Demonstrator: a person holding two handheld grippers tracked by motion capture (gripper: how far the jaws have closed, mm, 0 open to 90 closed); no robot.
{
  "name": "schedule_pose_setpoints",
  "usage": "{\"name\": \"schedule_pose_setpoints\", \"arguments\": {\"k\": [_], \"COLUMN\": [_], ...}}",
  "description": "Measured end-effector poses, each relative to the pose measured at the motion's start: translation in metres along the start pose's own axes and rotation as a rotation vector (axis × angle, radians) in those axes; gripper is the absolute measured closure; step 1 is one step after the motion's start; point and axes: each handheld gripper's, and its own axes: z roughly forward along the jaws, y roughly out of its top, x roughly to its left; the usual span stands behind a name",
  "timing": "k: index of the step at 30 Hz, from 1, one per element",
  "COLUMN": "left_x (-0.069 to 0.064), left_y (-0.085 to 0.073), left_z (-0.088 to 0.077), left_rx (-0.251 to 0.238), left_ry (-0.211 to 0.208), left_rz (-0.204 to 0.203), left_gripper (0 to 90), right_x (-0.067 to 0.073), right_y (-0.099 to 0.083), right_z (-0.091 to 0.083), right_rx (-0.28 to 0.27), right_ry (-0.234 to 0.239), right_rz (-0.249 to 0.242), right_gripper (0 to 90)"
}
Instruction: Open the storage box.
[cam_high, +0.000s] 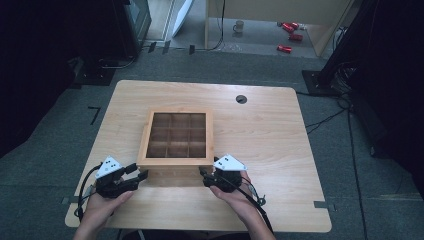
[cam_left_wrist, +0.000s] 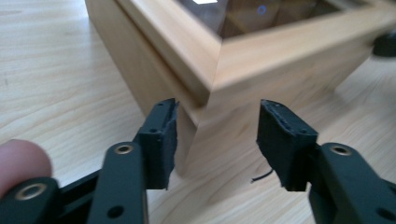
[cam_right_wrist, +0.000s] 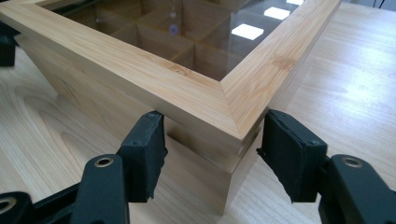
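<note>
A wooden box (cam_high: 176, 134) with a glass lid is sitting in the middle of a light wooden table (cam_high: 260, 130). Through the glass you can see little square compartments inside, in rows.

A person is standing at the near side of the table, holding a black tool in each hand. The left gripper (cam_high: 136, 174) is pointing at the near left corner of the box. In the left gripper view (cam_left_wrist: 217, 137) its two jaws are standing apart, one on each side of that corner. The pads are not touching the wood; there is a gap on both sides. It is holding nothing.

The right gripper (cam_high: 204, 175) is pointing at the near right corner of the box. In the right gripper view (cam_right_wrist: 212, 154) its jaws are sitting on either side of the corner, just under the lid's frame. They are about half open. The pads are very close to the wood, and the left one looks like it is touching the frame's edge, but I cannot tell if they are really pressing on it.

The box is lying flat on the table, with its lid down.
</note>
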Motion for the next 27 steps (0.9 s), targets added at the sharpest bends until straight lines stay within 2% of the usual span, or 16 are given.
{"name": "schedule_pose_setpoints", "arguments": {"k": [1, 4, 9, 12, 16, 19, 20, 22, 27], "left_x": [0.001, 0.005, 0.012, 0.013, 0.015, 0.016, 0.014, 0.011, 0.011], "left_y": [-0.002, -0.008, -0.015, -0.022, -0.029, -0.030, -0.031, -0.032, -0.034], "left_z": [0.001, 0.005, 0.014, 0.019, 0.023, 0.023, 0.024, 0.026, 0.027], "left_rx": [0.012, 0.040, 0.089, 0.117, 0.145, 0.141, 0.142, 0.141, 0.121], "left_ry": [0.003, 0.011, 0.088, 0.136, 0.158, 0.172, 0.198, 0.215, 0.215], "left_rz": [0.006, -0.011, -0.054, -0.024, -0.013, -0.014, 0.007, 0.036, 0.032], "left_gripper": [44.5, 38.5, 23.8, 21.5, 20.4, 19.5, 19.4, 18.7, 16.9], "right_x": [0.000, 0.000, 0.000, 0.000, 0.000, -0.001, -0.001, -0.001, -0.002], "right_y": [0.001, 0.004, 0.008, 0.010, 0.013, 0.016, 0.016, 0.018, 0.025], "right_z": [-0.001, -0.003, -0.004, -0.005, -0.006, -0.007, -0.007, -0.008, -0.011], "right_rx": [-0.007, -0.018, -0.023, -0.025, -0.024, -0.032, -0.036, -0.044, -0.061], "right_ry": [0.001, 0.003, -0.009, -0.020, -0.045, -0.046, -0.046, -0.047, -0.048], "right_rz": [0.001, 0.001, -0.015, -0.027, -0.031, -0.032, -0.035, -0.038, -0.047], "right_gripper": [40.5, 40.3, 37.4, 35.5, 27.9, 26.8, 26.7, 26.7, 26.1]}}
